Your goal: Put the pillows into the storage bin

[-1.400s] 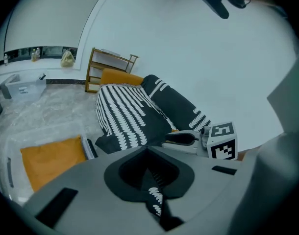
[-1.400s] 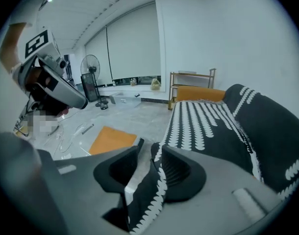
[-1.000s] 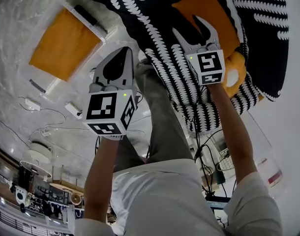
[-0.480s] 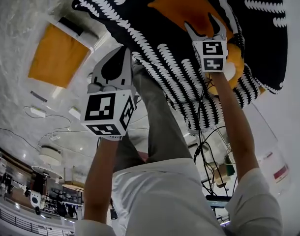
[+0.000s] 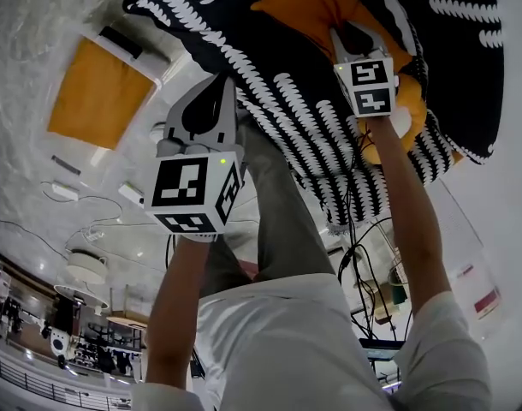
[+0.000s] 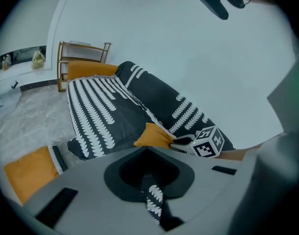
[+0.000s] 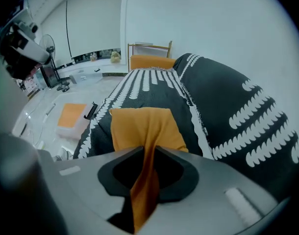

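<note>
An orange pillow (image 5: 308, 7) (image 7: 144, 124) (image 6: 152, 136) lies on a sofa under a black-and-white cover (image 5: 269, 67). My right gripper (image 5: 356, 32) (image 7: 148, 153) is at its near edge. The jaws are closing, and a fold of orange fabric is pinched between them. My left gripper (image 5: 220, 82) (image 6: 147, 150) hangs at the cover's edge with jaws together; a strip of black-and-white cloth shows in the slit between them. A white-rimmed storage bin (image 5: 103, 88) (image 6: 29, 173) (image 7: 72, 115), orange inside, stands on the floor to the left.
A second orange cushion (image 5: 405, 110) sits by my right wrist. Another orange pillow (image 7: 149, 62) (image 6: 88, 70) rests at the sofa's far end by a wooden rack (image 6: 83, 45). Cables and power strips (image 5: 64, 193) lie on the marble floor. A fan (image 7: 46, 45) stands further off.
My right gripper moved forward onto the orange pillow and its open jaws closed on the fabric. The left gripper has barely moved.
</note>
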Action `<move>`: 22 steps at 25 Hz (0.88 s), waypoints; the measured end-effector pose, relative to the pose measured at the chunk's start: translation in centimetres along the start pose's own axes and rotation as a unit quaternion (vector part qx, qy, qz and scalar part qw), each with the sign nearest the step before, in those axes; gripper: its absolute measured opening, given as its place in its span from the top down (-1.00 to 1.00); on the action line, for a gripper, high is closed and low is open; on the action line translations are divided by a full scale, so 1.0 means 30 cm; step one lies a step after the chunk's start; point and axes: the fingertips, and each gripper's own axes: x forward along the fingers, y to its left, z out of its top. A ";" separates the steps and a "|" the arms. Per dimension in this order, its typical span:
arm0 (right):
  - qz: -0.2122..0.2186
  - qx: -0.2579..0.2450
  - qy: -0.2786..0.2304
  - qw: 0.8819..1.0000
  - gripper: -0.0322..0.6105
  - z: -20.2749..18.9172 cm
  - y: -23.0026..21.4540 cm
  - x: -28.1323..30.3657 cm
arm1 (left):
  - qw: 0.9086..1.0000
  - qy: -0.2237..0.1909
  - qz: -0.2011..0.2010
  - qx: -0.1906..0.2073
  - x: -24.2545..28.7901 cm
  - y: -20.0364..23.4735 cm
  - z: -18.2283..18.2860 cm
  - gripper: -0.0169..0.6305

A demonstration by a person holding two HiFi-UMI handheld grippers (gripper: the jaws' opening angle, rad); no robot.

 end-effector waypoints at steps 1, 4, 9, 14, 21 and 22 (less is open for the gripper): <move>0.008 -0.003 -0.006 1.000 0.64 0.015 0.021 -0.005 | 1.000 -0.002 0.001 -0.001 -0.008 0.005 -0.001 0.92; 0.030 -0.026 -0.026 0.999 0.68 0.081 0.112 -0.020 | 1.000 -0.008 0.006 -0.003 -0.039 0.034 -0.002 0.92; 0.057 -0.059 -0.054 0.995 0.69 0.205 0.282 -0.043 | 0.999 -0.022 0.021 -0.014 -0.134 0.106 -0.011 0.92; 0.089 -0.097 -0.074 0.989 0.71 0.326 0.476 -0.032 | 0.998 -0.041 0.043 -0.036 -0.246 0.229 -0.033 0.92; 0.131 -0.148 -0.091 0.976 0.73 0.477 0.804 -0.012 | 0.993 -0.064 0.069 -0.070 -0.431 0.441 -0.094 0.92; 0.139 -0.157 -0.093 0.973 0.73 0.491 0.854 -0.010 | 0.992 -0.068 0.074 -0.076 -0.458 0.466 -0.112 0.92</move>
